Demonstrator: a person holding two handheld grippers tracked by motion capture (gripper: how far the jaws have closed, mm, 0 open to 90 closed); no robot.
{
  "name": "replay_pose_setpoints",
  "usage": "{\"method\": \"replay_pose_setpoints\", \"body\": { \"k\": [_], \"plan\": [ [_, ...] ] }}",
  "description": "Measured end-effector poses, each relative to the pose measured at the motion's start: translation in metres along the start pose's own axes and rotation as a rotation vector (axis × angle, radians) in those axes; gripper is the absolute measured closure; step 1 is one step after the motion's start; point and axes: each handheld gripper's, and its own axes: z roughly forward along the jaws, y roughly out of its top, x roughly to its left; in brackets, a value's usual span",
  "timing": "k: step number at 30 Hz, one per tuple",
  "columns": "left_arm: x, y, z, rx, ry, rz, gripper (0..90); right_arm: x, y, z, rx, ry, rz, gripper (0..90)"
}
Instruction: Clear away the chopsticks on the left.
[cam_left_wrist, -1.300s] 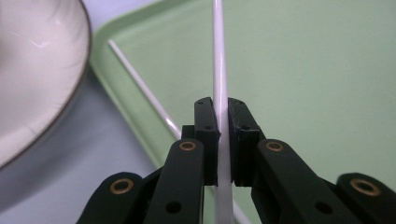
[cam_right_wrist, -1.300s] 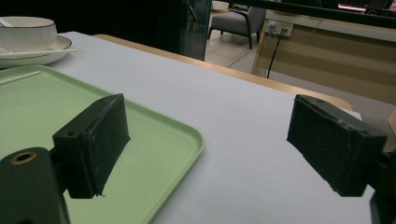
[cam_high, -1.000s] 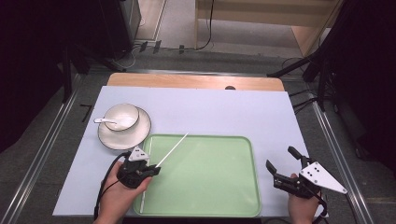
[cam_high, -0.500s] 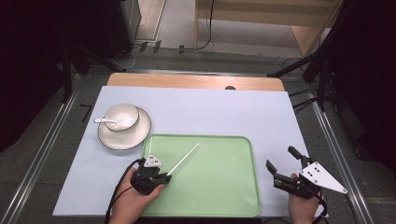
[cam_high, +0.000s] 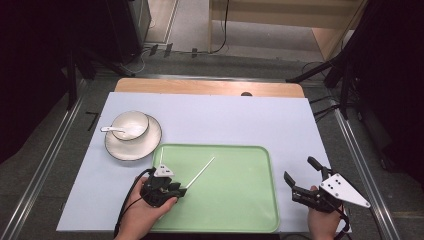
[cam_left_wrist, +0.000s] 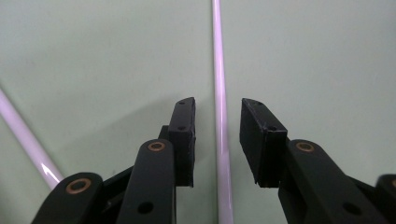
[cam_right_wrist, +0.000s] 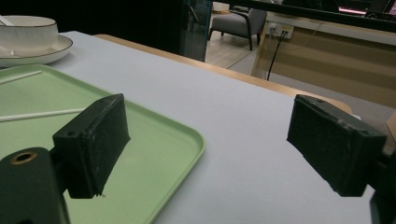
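High view: the left gripper (cam_high: 181, 190) sits low over the near-left part of the green tray (cam_high: 250, 210), held in the person's left hand (cam_high: 145, 212). A thin white stick (cam_high: 201, 171) lies on the tray, running from the gripper's tips up and away to the right. A second white stick (cam_high: 161, 157) lies by the tray's left rim, just beyond the gripper; it is small here, and I cannot tell whether it touches the rim. Behind the tray's far-left corner, a white bowl (cam_high: 129, 125) with a spoon (cam_high: 111, 129) stands on a saucer (cam_high: 145, 146). The right gripper (cam_high: 303, 176) rests on the white table cover (cam_high: 210, 115) right of the tray, well apart from the sticks.

Left gripper view: the jaws have just been opening. The stick (cam_left_wrist: 219, 93) passes between the pads with a clear gap on each side; neither pad presses on it. The other stick (cam_left_wrist: 23, 135) crosses the lower left.

Right gripper view: the jaws stand wide, nothing between them. The tray (cam_right_wrist: 154, 163) lies at left with both sticks on it.
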Motion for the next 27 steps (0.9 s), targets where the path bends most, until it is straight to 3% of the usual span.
{"method": "replay_pose_setpoints", "body": {
  "k": [3,6,10,12,15,19,27],
  "plan": [
    [-0.003,0.011,-0.001,-0.045,-0.029,0.036,78.3,0.0,0.0,0.0,0.005,-0.004,-0.002,13.1],
    [-0.01,0.024,0.012,-0.067,-0.033,0.081,88.4,0.001,0.001,0.0,0.006,-0.013,-0.015,13.1],
    [-0.015,0.039,0.033,-0.067,-0.024,0.083,90.0,0.002,0.001,-0.001,0.006,-0.015,-0.03,13.1],
    [-0.017,0.043,0.047,-0.039,-0.021,0.118,90.0,0.003,0.001,-0.001,0.012,-0.014,-0.035,13.1],
    [-0.021,0.044,0.057,-0.041,0.0,0.161,90.0,0.003,0.0,-0.002,0.018,-0.017,-0.041,13.1],
    [-0.019,0.044,0.056,-0.054,0.028,0.148,90.0,0.002,0.0,-0.003,0.015,-0.021,-0.036,13.1],
    [0.004,0.041,0.046,-0.068,0.116,0.049,90.0,0.003,-0.001,-0.003,0.016,-0.016,-0.033,13.1]
  ]
}}
